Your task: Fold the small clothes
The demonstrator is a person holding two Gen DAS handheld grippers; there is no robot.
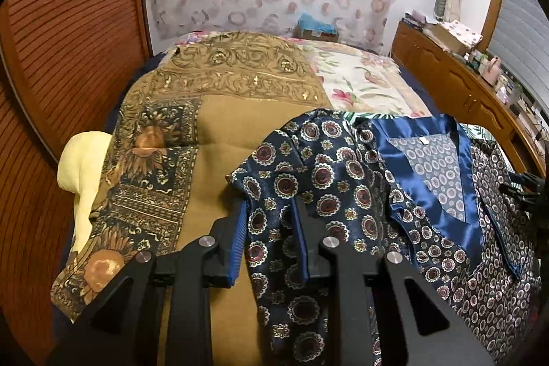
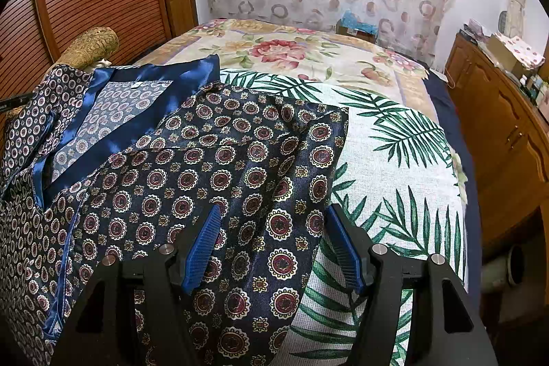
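A navy satin shirt (image 1: 343,177) with round medallion print and a shiny blue collar lies spread on the bed, collar toward the far side. My left gripper (image 1: 270,203) is low over its left sleeve. The blue pads stand a little apart, with sleeve cloth lying loose between them. In the right wrist view the same shirt (image 2: 223,160) fills the left half. My right gripper (image 2: 272,211) hovers wide open over the right sleeve, one finger above the cloth and the other at the sleeve's edge. Nothing is pinched.
A brown sunflower-pattern blanket (image 1: 223,132) lies under the shirt's left side and a palm-leaf cloth (image 2: 394,160) under its right side, both over a floral bedspread (image 2: 274,50). A slatted wooden door (image 1: 68,23) stands to the left. A cluttered wooden dresser (image 2: 497,126) runs along the right.
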